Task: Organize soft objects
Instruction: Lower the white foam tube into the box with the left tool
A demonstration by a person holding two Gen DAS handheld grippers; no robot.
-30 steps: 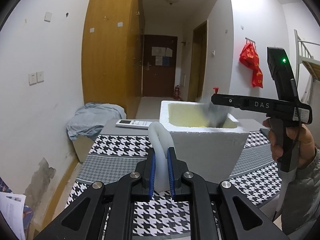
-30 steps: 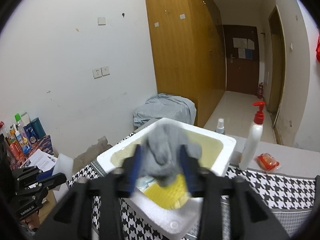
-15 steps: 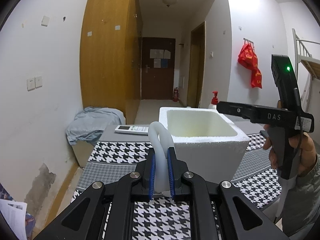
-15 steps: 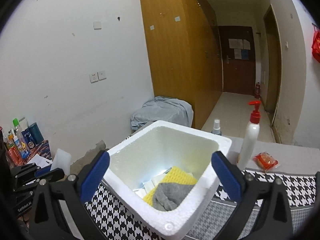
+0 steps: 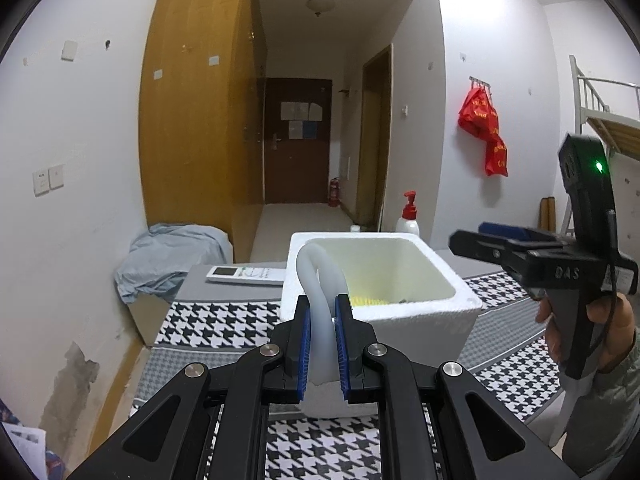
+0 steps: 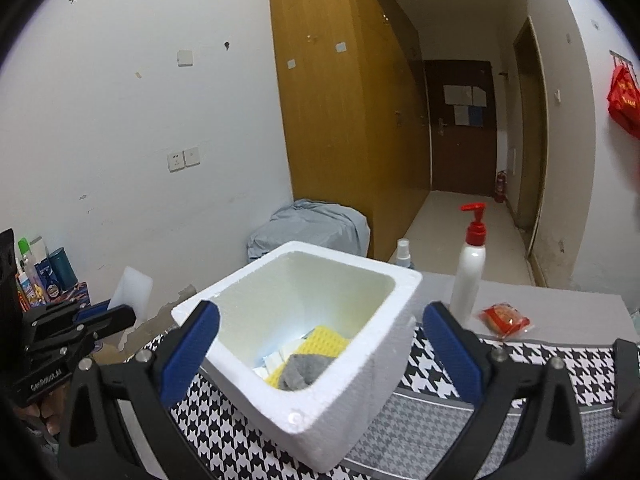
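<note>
- left gripper (image 5: pixel 322 340) clamped on a bent white foam strip (image 5: pixel 318 280), "GenRobot.AI" on its side
- right gripper (image 6: pixel 320 344) wide open, empty, "DAS" printed on it, at 3 o'clock
- grey cloth (image 6: pixel 300 370) lies in the foam box (image 6: pixel 352 380)

Hidden behind the near wall of the foam box (image 5: pixel 380 320) just ahead of the left fingers (image 5: pixel 304 344): most of its contents, only a yellow sliver (image 5: pixel 366 301) visible. Partly buried under the grey cloth (image 6: pixel 302 372) between the right fingers (image 6: pixel 192 344): the yellow pad (image 6: pixel 320 342) and white pieces, too small to identify. Cut off by the frame edge right of those fingers: the red bag (image 6: pixel 624 96).
</note>
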